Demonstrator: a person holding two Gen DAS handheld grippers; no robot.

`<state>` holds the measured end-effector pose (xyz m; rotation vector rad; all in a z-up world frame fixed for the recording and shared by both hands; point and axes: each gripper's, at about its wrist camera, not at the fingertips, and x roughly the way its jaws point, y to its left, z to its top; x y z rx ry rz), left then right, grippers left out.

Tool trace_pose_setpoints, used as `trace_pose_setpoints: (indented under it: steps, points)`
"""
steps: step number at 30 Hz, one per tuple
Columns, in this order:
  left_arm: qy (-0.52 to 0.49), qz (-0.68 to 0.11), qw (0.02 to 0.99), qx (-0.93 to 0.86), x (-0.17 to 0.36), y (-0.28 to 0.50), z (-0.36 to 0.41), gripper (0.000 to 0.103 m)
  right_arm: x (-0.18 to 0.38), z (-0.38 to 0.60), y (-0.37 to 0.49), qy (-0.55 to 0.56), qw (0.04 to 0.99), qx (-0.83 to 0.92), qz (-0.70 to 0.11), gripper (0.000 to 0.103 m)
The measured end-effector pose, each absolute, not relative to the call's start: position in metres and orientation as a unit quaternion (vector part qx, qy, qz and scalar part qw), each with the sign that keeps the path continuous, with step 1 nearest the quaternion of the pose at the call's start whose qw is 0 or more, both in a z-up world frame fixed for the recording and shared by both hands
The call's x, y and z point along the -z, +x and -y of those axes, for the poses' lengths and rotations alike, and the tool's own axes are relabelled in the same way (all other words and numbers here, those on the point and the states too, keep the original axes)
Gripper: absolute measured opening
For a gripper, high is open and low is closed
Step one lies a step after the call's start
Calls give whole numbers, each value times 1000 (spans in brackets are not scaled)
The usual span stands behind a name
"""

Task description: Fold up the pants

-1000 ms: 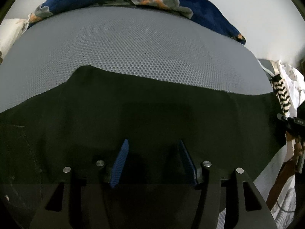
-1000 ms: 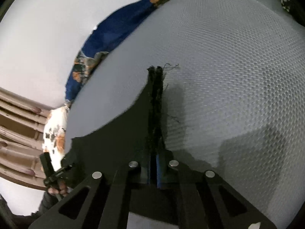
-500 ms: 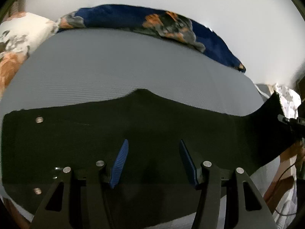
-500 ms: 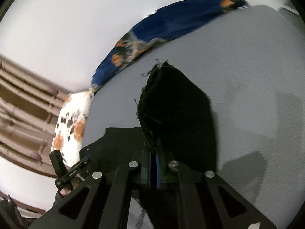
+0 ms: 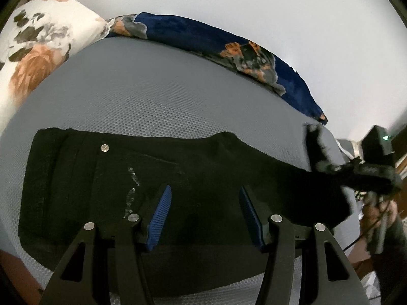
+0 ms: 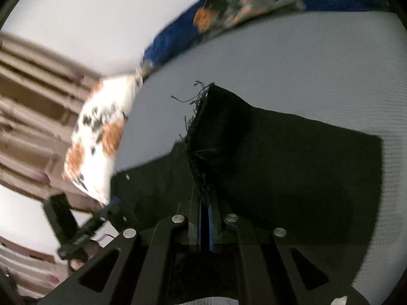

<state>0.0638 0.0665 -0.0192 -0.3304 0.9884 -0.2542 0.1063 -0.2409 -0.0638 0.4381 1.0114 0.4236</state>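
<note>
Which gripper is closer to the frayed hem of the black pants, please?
Right. The right gripper is shut on the frayed hem, lifting it off the grey mattress. The left gripper hovers open above the pants near the waist end, apart from it.

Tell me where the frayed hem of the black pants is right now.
The frayed hem is pinched in the right hand-held gripper, lifted above the grey mattress. In the left wrist view it hangs at the far right, past the rest of the black pants.
</note>
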Motion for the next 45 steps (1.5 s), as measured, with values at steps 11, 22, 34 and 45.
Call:
trace_pose_setpoints:
  steps: [11,22,34,45]
  points:
    - [-177,-472,850,151,25,63,-68,56,121,170,123,107,815,-180,-540,19]
    - [-239,-526,777,249,50,75,-41,56,77,230,71,180,845,-167,-475,45]
    - [-271,-609,696,266,94,94,-10,56,101,308,20,293,845,-98,-436,45]
    - [-269,-628,668,294,108,95,15,56,116,334,7,336,840,-73,-419,45]
